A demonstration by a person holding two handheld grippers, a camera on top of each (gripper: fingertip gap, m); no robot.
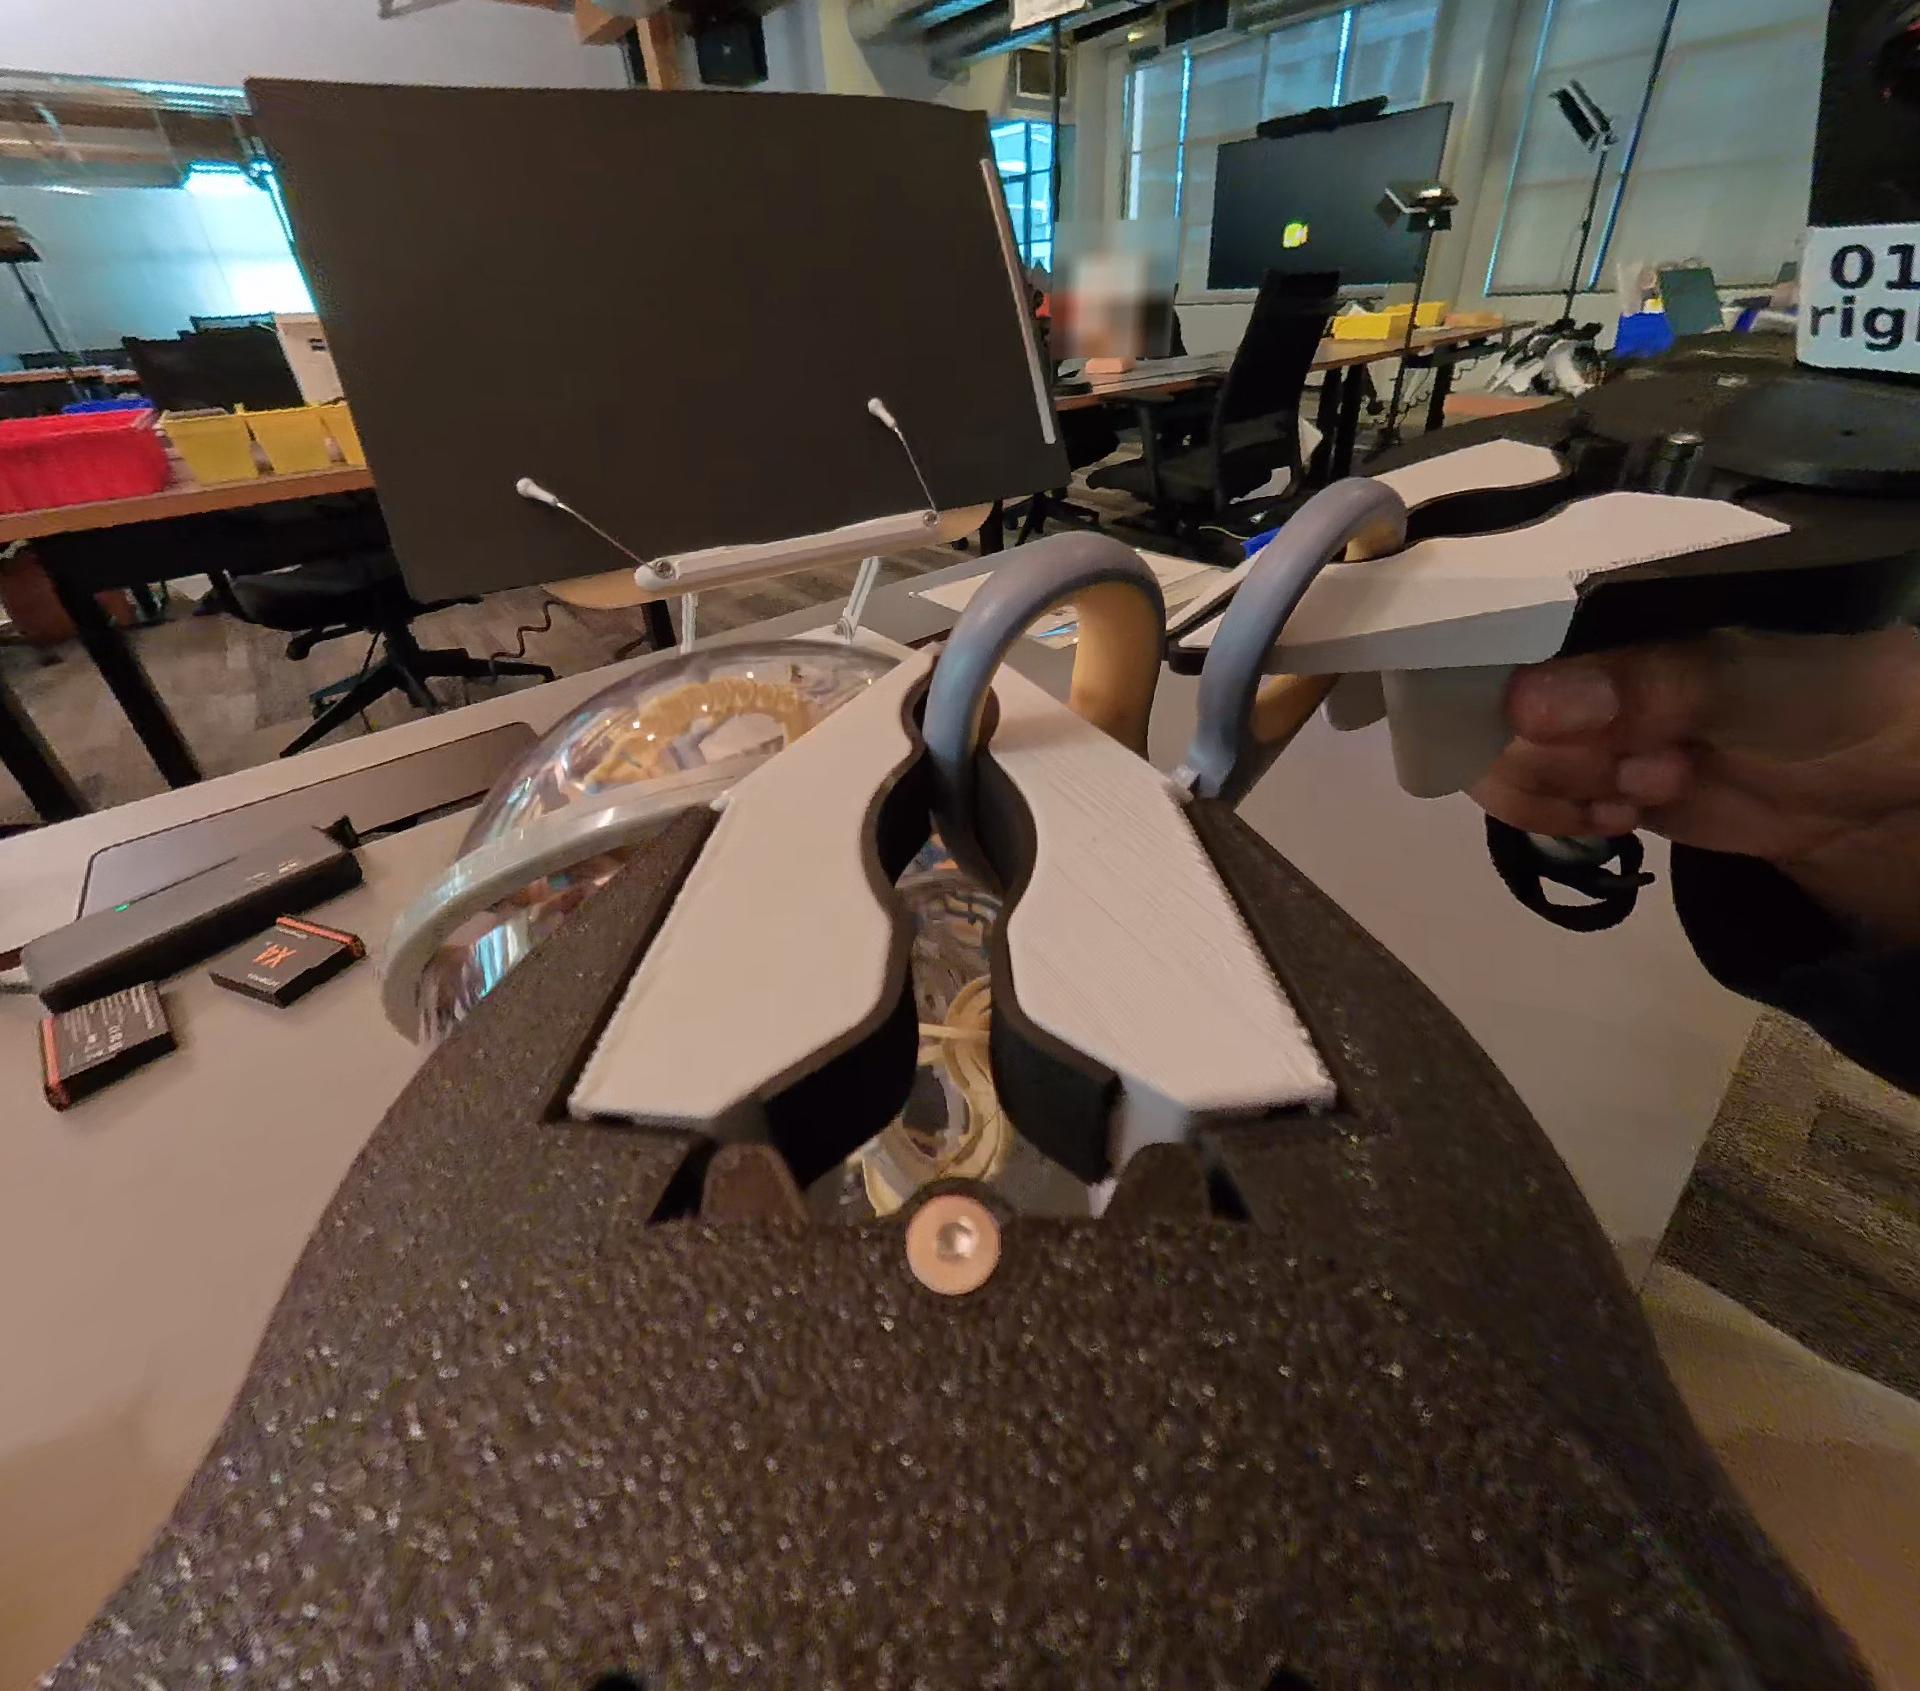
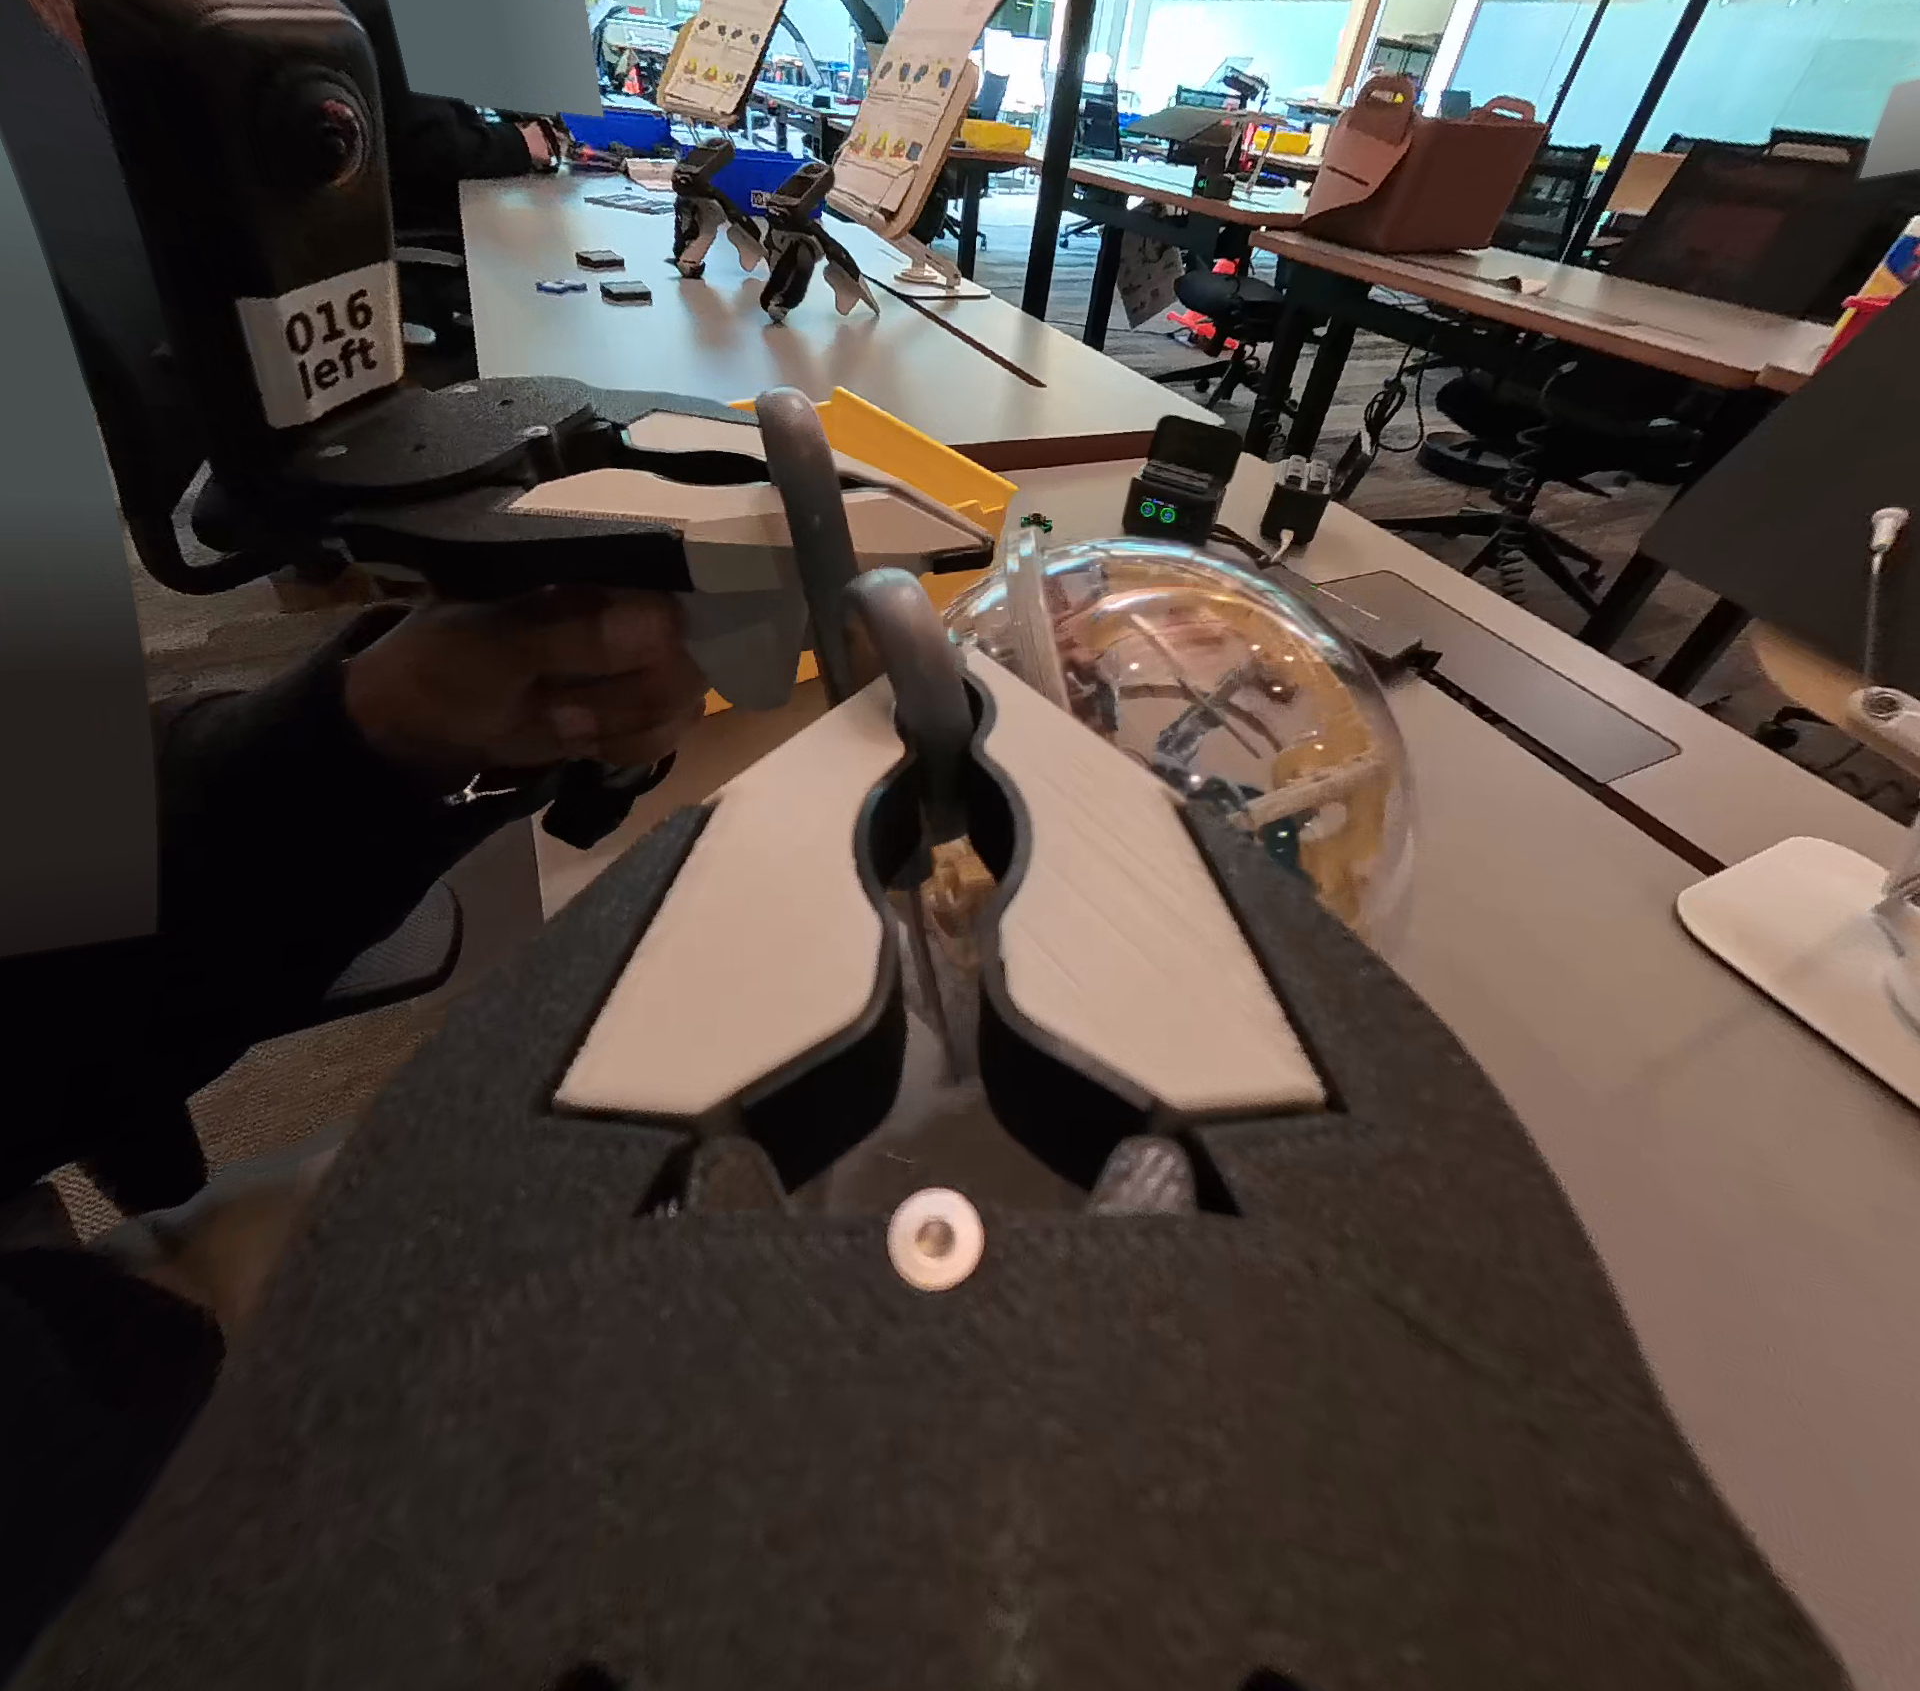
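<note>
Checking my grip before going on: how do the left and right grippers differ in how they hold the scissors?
The left gripper clamps the taller, wider handle loop of the scissors; the right gripper clamps the smaller loop. The left gripper reaches in from the left, the right gripper from the right, roughly crosswise. Both are shut on grey loops, above a clear dome.

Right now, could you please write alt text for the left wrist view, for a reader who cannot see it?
The left gripper is shut on one grey handle loop of a pair of scissors, while the right gripper clamps the other loop from the right. Beneath them a clear plastic sphere holding a yellowish model rests on a grey table, with small black battery packs at the left.
</note>
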